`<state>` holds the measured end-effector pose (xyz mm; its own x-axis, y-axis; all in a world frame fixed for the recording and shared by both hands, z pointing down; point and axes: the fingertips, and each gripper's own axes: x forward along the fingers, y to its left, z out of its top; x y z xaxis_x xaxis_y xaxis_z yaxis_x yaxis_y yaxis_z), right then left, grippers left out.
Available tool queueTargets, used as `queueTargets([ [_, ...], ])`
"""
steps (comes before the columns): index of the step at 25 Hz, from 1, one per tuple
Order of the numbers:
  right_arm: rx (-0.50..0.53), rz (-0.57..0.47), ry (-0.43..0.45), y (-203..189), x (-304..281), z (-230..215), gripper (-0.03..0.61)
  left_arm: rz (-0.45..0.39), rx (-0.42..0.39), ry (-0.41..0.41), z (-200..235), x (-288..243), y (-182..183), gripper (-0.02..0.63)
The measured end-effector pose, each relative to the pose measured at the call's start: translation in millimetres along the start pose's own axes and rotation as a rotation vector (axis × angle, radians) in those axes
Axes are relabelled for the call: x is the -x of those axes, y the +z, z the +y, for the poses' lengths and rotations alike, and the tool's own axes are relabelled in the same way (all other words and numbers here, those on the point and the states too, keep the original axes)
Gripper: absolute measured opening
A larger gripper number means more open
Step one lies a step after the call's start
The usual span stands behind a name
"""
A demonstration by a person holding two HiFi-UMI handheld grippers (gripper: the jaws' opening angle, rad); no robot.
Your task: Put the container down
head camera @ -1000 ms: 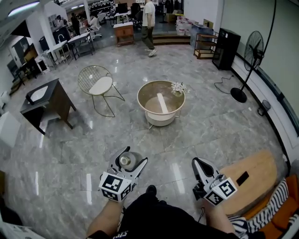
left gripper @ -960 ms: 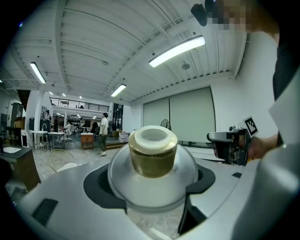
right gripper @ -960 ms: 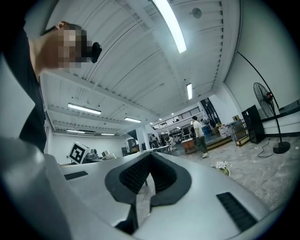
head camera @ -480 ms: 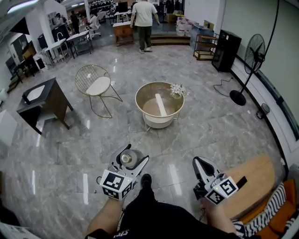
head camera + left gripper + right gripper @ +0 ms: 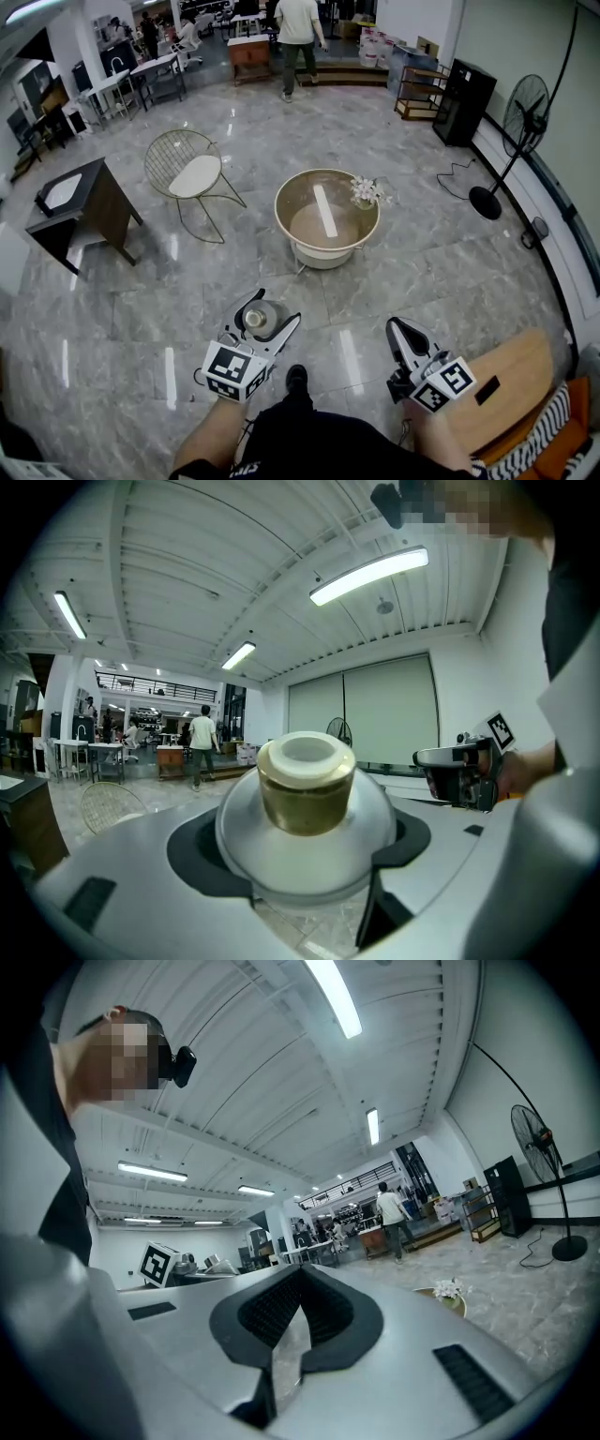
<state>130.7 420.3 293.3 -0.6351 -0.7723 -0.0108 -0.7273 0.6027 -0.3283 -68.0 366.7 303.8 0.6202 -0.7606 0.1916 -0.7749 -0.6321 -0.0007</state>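
2 grippers: left gripper (image 5: 270, 312) fingers clamp the capped container (image 5: 307, 789); right gripper (image 5: 395, 325) fingers together, empty.

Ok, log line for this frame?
left gripper: shut on container | right gripper: shut, empty | container: held over floor, not yet put down

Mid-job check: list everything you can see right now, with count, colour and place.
container: one, pale dome with gold neck and white cap, between the left tool's jaws
round table: one, beige, mid-floor
flowers: one bunch, white, at the table's right rim
wire chair: one, gold with white seat, left of the table
desk: one, dark, far left
standing fan: one, black, by the right wall
wooden board: one, tan, lower right
person: one, light top, far background
left tool: shut on the container
right tool: shut, empty
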Motion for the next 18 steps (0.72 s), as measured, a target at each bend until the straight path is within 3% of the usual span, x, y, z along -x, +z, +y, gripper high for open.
queueTargets([
  [10, -0.016, 0.032, 0.004, 13.4, -135.7, -33.0, 0.015, 0.002, -0.002, -0.026, 110.5, -65.5, 15.5, 0.342],
  [18, -0.028, 0.043, 0.005, 13.2, -199.1, -46.8, 0.015, 0.015, 0.013, -0.038, 164.0, -94.2, 11.1, 0.342],
])
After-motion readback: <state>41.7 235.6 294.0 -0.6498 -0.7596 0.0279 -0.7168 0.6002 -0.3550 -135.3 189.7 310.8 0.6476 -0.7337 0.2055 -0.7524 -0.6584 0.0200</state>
